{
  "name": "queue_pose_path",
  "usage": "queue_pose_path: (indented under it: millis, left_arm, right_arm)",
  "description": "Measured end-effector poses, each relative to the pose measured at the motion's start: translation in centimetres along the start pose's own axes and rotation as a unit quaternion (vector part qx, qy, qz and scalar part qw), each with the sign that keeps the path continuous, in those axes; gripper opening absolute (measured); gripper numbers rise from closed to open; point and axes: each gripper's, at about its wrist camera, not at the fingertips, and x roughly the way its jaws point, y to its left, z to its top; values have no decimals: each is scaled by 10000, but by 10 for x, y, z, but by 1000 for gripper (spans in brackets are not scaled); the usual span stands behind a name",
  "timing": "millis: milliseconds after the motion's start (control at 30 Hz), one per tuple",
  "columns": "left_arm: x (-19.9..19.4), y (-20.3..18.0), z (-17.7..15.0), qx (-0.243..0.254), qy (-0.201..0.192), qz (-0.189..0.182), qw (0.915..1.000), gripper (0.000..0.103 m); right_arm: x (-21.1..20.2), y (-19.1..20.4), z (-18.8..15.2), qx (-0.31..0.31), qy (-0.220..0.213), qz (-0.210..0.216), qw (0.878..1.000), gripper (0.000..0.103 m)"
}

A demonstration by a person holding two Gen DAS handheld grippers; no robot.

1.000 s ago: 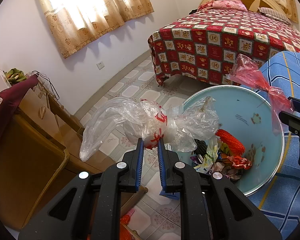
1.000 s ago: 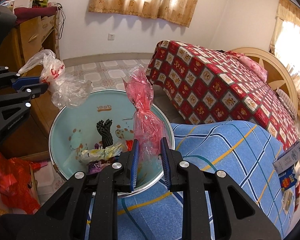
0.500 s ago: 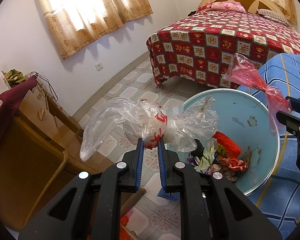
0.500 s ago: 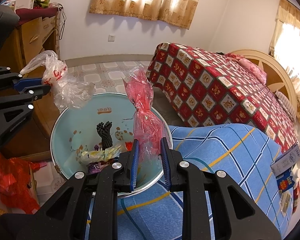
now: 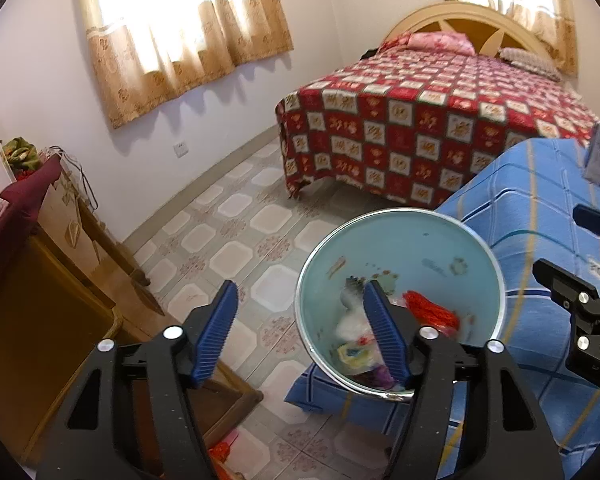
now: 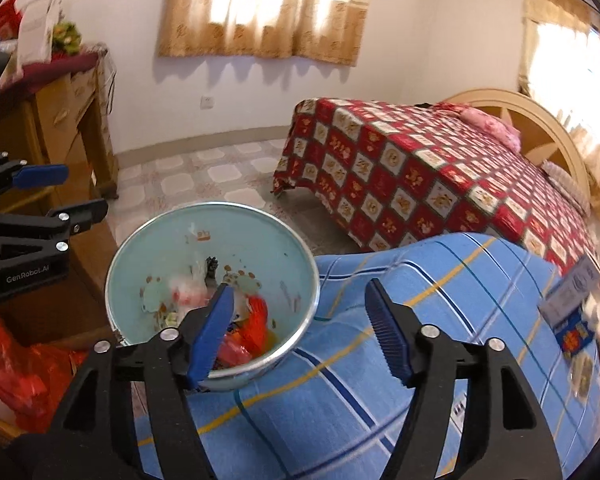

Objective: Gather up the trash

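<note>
Since the earlier frames we have let go of both bags: the clear crumpled plastic bag [image 5: 350,322] and the red plastic bag [image 6: 236,350] now lie inside the round pale-blue metal basin [image 5: 480,248] with the other scraps. Our left gripper [image 5: 300,332] and right gripper [image 6: 300,330] both hang spread wide with nothing between the fingers. The basin sits at twelve o'clock from the left fingers and ten o'clock from the right, on the blue checked blanket [image 6: 440,300]; we judge the next trash lies elsewhere.

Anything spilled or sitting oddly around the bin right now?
No spill shows. The blue bin tilts against the blue plaid cover, trash inside. Left gripper and right gripper are both open and empty.
</note>
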Motion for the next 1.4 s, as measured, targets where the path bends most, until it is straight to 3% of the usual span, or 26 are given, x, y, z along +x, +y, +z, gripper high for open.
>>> queue_pose_path:
  millis: [133, 533, 1133, 1267, 1400]
  left_arm:
    - [-22, 1, 1, -93, -223, -67, 9997, 75]
    - [-80, 14, 7, -350, -836, -153, 9958, 81]
    - [-91, 19, 8, -406, -945, -104, 9946, 83]
    - [-92, 21, 9, -433, -973, -92, 9943, 91]
    - [-93, 21, 9, -421, -988, -79, 9942, 91]
  right_arm:
    - [-29, -4, -11, 225, -254, -136, 9993, 72]
    - [-95, -14, -20, 490, -901, -406, 9939, 74]
    - [-111, -21, -18, 576, -1025, -448, 9921, 76]
    - [-111, -21, -19, 572, -1034, -465, 9919, 76]
    - [-112, -21, -22, 587, -1038, -481, 9917, 76]
